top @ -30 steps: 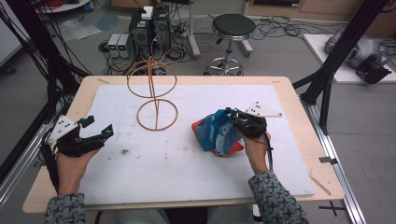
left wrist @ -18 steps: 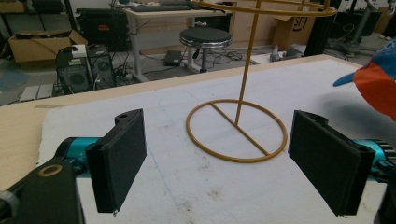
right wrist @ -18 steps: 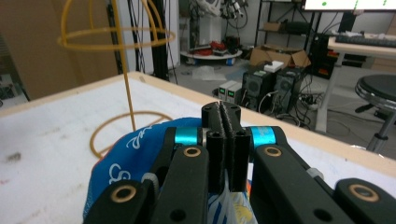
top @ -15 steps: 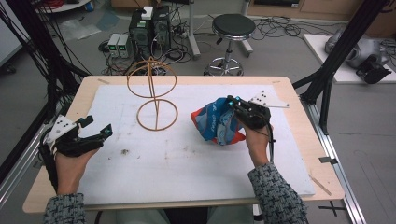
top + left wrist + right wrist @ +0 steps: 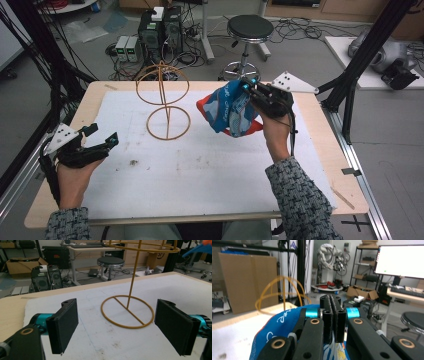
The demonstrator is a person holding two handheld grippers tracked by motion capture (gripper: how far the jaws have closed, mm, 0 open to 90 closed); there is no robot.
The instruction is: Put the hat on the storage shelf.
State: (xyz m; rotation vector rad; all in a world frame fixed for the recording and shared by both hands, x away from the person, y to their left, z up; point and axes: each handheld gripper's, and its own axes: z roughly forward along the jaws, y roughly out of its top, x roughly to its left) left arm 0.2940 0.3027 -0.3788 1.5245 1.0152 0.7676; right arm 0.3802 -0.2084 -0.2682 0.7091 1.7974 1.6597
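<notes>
The right gripper (image 5: 248, 89) has its jaws clamped on a blue bag (image 5: 228, 109), holding it clear above the bench (image 5: 320, 150), just right of the wire stand (image 5: 165, 102). The left gripper (image 5: 102, 140) rests at the bench's left edge, jaws wide and empty.

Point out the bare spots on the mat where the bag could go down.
Free: the wide near half of the mat, between the left tongs and the right sleeve. The strip left of the wire stand is bare too. Crowded: around the stand's base, where the right tongs hold the bag.
</notes>
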